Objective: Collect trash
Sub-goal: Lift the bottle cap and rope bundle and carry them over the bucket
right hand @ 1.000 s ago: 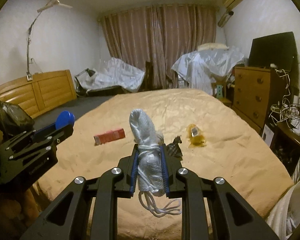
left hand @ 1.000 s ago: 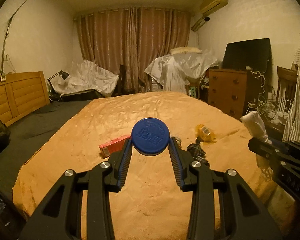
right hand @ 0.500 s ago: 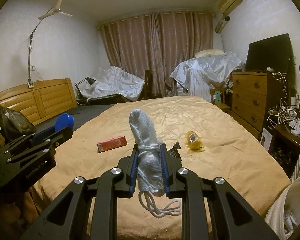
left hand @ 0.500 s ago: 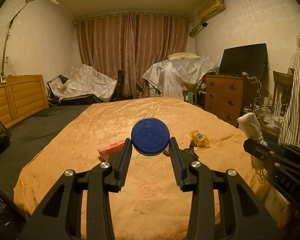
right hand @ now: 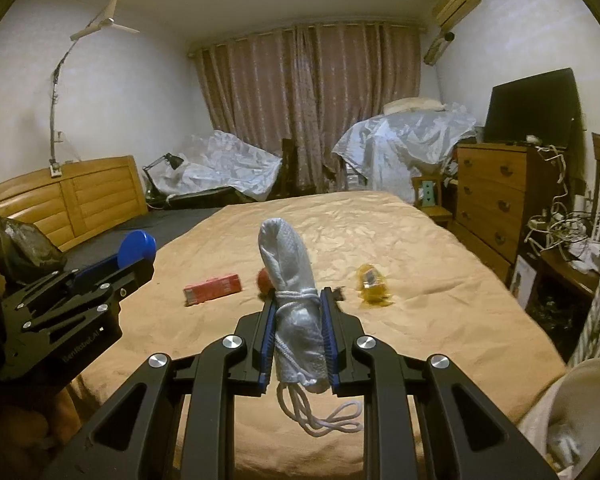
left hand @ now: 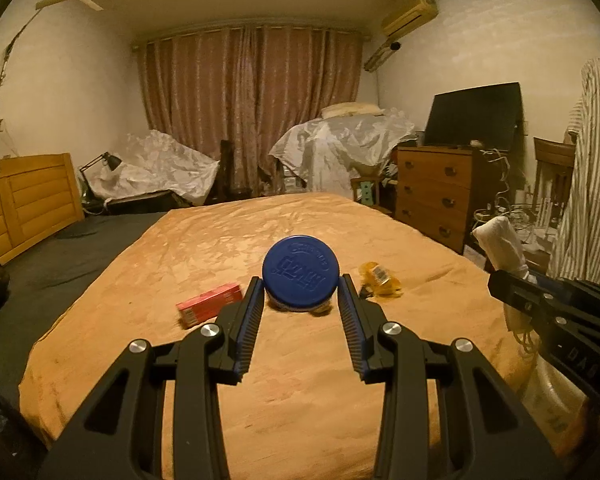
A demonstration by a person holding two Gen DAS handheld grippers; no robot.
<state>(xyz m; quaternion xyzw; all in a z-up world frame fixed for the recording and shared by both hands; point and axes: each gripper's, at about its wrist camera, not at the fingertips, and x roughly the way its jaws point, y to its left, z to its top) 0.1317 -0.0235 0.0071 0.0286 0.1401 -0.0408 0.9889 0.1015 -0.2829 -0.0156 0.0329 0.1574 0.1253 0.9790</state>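
My left gripper [left hand: 300, 292] is shut on a round container with a blue lid [left hand: 300, 269], held above the near end of the bed. My right gripper [right hand: 298, 304] is shut on a white rolled bag tied with cord [right hand: 294, 292], its cord hanging below. On the orange bedspread [left hand: 228, 236] lie a red box [left hand: 208, 304], a yellow crumpled wrapper [left hand: 378, 278] and a small dark scrap partly hidden behind my fingers. The red box [right hand: 212, 289] and wrapper [right hand: 372, 282] also show in the right wrist view, with a small red thing [right hand: 264, 278] behind the bag.
A wooden headboard [left hand: 28, 200] stands at left, a dark bag [right hand: 24, 248] near it. A wooden dresser [left hand: 436, 196] with a TV and tangled cables stands right of the bed. Plastic-covered furniture [left hand: 340, 148] stands by the curtains. Striped cloth [left hand: 592, 184] hangs at far right.
Both grippers have pulled back and tilted up a little with their loads, so the bed items look farther away. Both grips are unchanged.
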